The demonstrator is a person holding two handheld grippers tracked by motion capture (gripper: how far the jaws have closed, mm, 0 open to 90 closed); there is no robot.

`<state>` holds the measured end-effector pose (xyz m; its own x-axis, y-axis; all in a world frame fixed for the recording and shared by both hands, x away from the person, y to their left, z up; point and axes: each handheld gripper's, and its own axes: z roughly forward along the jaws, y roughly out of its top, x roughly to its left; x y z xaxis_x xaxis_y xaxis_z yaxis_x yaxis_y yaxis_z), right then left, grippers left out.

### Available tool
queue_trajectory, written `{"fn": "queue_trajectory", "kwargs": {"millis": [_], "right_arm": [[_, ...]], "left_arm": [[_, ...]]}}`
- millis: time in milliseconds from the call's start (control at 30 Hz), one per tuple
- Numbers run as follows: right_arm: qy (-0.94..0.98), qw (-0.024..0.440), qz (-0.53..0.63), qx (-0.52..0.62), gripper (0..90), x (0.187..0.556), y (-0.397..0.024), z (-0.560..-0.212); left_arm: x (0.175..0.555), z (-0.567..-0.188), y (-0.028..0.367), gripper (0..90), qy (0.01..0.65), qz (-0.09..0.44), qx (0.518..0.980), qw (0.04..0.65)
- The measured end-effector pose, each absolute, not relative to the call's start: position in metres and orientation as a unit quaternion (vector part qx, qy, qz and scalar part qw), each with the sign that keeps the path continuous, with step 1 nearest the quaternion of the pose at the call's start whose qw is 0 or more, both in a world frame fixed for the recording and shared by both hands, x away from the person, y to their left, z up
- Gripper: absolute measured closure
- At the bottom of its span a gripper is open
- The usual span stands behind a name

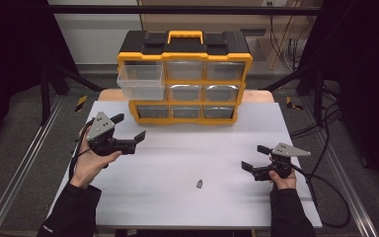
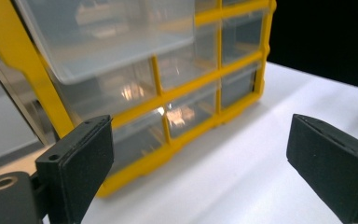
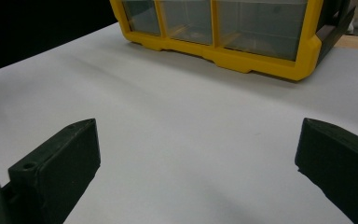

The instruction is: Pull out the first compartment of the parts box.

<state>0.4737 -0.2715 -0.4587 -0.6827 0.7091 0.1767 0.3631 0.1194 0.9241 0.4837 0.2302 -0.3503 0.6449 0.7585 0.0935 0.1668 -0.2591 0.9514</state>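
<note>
With a clear drawer (image 1: 141,81) standing pulled out at the organizer's (image 1: 184,76) top left, the wide-open, empty left gripper (image 1: 128,129) is hovering nearby; the small part (image 1: 199,184) near centre likely needs picking next, while the right gripper (image 1: 254,157) is waiting open.

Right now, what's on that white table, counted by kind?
Yellow-and-black drawer organizer: 1, top-left clear drawer pulled out
Small dark part: 1
Handheld grippers: 2, left gripper and right gripper, both open and empty
Total: 4
</note>
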Motion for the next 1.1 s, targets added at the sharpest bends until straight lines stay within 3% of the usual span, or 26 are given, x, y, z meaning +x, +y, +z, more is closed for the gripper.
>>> {"fn": "queue_trajectory", "kwargs": {"millis": [1100], "right_arm": [[0.738,0.153,0.548,0.363,0.5,0.474,-0.27,-0.46]], "left_arm": [[0.477,-0.401,0.214,5.6,0.324,0.221,0.762,0.516]]}}
